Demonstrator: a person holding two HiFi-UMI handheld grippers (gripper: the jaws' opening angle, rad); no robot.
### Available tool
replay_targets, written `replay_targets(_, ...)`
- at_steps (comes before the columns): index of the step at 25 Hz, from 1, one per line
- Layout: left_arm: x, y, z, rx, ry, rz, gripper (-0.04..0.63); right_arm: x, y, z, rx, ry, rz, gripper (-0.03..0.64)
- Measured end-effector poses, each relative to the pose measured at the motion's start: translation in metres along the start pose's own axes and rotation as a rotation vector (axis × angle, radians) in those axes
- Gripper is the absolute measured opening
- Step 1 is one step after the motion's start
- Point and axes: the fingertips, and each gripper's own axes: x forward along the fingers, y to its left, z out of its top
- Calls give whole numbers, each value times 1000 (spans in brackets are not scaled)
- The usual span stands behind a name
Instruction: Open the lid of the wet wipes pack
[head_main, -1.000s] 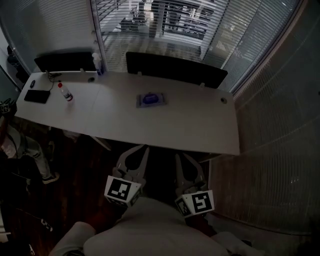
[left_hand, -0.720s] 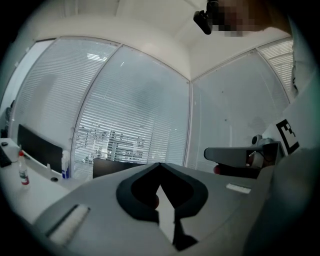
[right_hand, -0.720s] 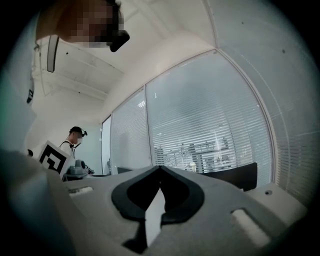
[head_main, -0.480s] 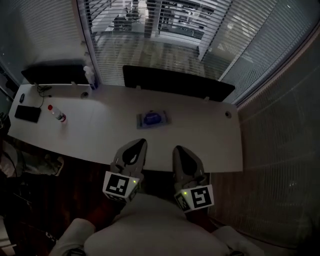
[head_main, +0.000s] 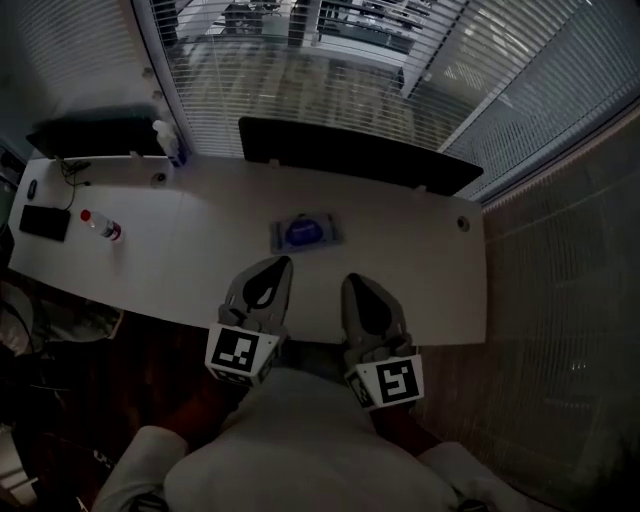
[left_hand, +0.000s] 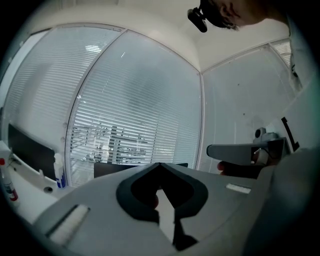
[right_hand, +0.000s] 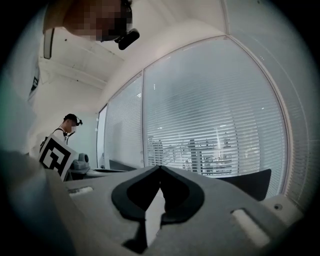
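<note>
White table (head_main: 420, 270): mid-frame, with slatted blinds (head_main: 300, 90) on glass walls behind it. Wet wipes pack (head_main: 303, 232): flat at table centre, blue lid up. Red-capped bottle (head_main: 100, 226): left end. Left gripper (head_main: 270, 268) and right gripper (head_main: 352, 285): lower centre, fingers closed together, empty, short of the pack.

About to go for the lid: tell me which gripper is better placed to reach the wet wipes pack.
Left, probably. The left gripper points just short of the wet wipes pack; the right gripper sits farther back and off to its side. Both are shut, holding nothing.
</note>
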Motion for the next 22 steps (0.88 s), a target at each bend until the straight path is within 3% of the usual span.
replay_targets(5, 17, 15, -15, -14, 38, 49, 2, 15, -10, -20, -54, 54, 41, -2)
replay_targets(16, 55, 68, -112, 20, 220, 142, 3, 61, -18, -82, -166, 175, 161, 2)
replay_targets(18, 60, 73, -132, 15, 261, 149, 2, 68, -17, -97, -182, 208, 195, 35)
replay_targets(22, 72, 82, -168, -4, 315, 164, 3, 80, -16, -129, -255, 267, 235, 38)
